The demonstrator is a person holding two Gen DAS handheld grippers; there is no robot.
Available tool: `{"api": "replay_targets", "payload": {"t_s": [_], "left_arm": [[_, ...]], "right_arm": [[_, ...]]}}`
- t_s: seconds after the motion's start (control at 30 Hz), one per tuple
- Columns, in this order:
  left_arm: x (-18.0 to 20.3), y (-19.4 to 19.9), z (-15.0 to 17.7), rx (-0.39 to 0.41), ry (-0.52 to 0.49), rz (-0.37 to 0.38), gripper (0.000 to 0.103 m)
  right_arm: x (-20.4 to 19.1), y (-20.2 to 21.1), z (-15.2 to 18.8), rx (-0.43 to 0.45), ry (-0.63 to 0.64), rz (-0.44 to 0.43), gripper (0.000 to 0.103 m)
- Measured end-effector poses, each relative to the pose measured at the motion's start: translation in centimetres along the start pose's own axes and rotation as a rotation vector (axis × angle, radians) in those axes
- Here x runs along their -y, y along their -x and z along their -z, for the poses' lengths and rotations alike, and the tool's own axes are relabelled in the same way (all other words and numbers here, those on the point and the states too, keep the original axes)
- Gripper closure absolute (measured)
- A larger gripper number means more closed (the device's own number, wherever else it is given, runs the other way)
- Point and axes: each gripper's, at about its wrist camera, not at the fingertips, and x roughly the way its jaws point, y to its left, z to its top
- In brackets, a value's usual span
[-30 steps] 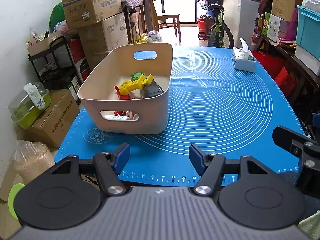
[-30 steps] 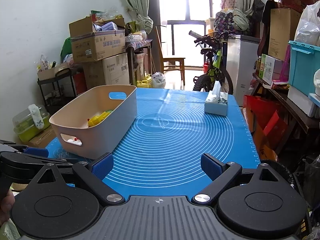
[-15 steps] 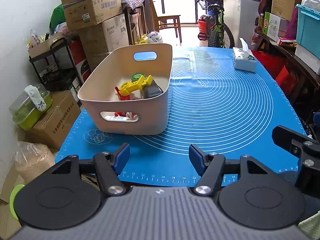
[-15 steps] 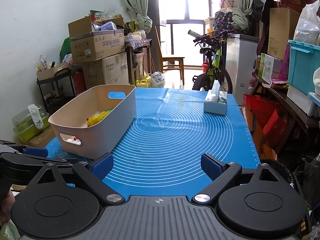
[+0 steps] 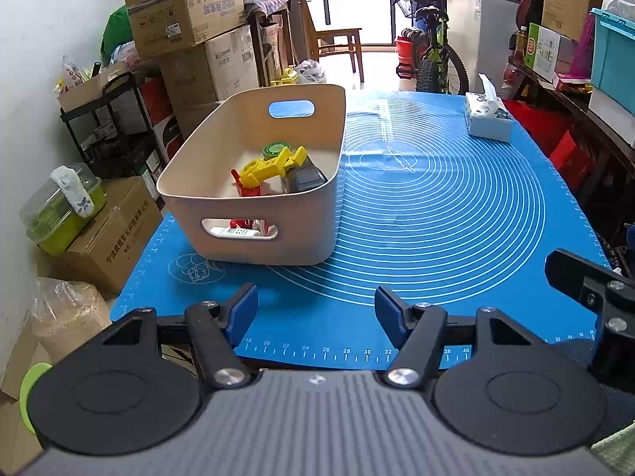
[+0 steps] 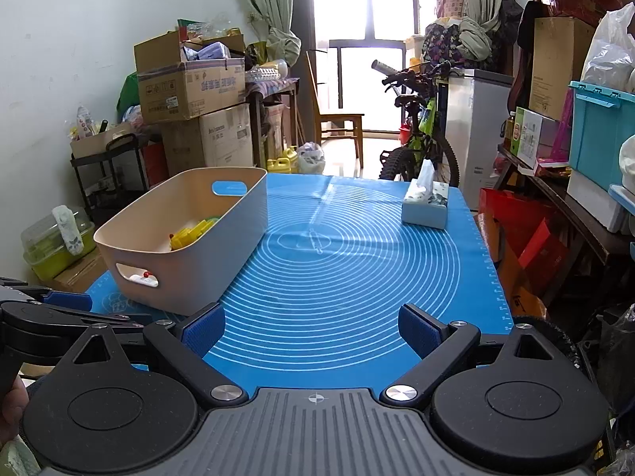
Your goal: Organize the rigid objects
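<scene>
Beige plastic bin (image 5: 254,214), rounded rectangular, with a cut-out handle in each short wall, standing on the left part of a blue silicone mat (image 5: 436,214) printed with white concentric rings and a ruler scale along the near edge. Contents, seen from the left wrist view: a yellow plastic toy (image 5: 270,166) lying on top, a green round lid (image 5: 276,150) behind it toward the far wall, a red piece (image 5: 244,190) at the near side, a dark grey block (image 5: 307,178) against the right wall, and a white tube (image 5: 234,232) showing through the near handle slot. Left gripper (image 5: 316,313): jaws apart, blue pads facing each other with nothing between them, poised above the near edge of the mat; the bin lies ahead of it and a little to the left, apart from the fingers. Right gripper (image 6: 311,327): jaws wide apart, nothing between them, above the near edge of the mat; the bin lies ahead to its left, its near corner just beyond the left blue pad. White tissue box (image 6: 425,208), one tissue standing up, at the far right of the mat, well apart from the bin. Rest of the mat bare.
</scene>
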Motion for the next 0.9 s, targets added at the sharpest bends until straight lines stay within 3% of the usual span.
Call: {"api": "replay_targets", "payload": {"t_s": [0.9], "left_arm": [[0.07, 0.04, 0.12, -0.001, 0.0, -0.003, 0.037]], "right_arm": [[-0.02, 0.11, 0.04, 0.006, -0.004, 0.007, 0.009]]}}
